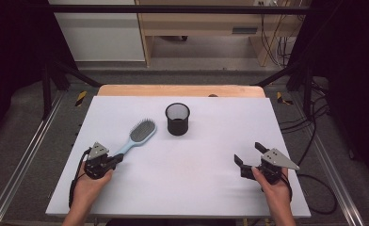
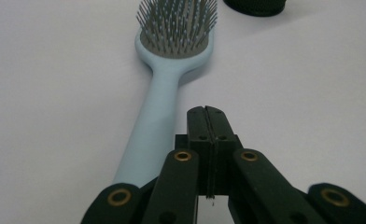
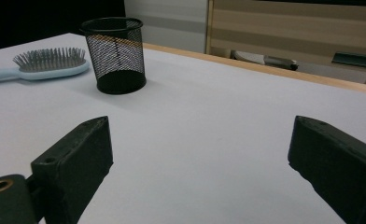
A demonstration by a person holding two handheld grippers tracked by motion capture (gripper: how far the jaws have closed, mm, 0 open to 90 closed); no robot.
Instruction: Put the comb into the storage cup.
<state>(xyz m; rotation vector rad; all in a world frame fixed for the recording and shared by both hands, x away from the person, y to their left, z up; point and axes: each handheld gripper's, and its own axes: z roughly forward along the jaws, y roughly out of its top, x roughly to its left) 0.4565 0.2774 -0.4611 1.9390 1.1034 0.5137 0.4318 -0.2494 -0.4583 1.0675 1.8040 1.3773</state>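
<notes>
The left gripper (image 2: 208, 122), jaws together and empty, sits beside the hairbrush (image 1: 136, 137) handle; right gripper (image 1: 251, 156) gapes. Likely next: open, grasp, carry toward the cup (image 1: 178, 118) at two o'clock.

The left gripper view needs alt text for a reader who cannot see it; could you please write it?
The left tool, jaws shut and empty, points along the white table beside the handle of a light blue hairbrush, bristles up.
</notes>
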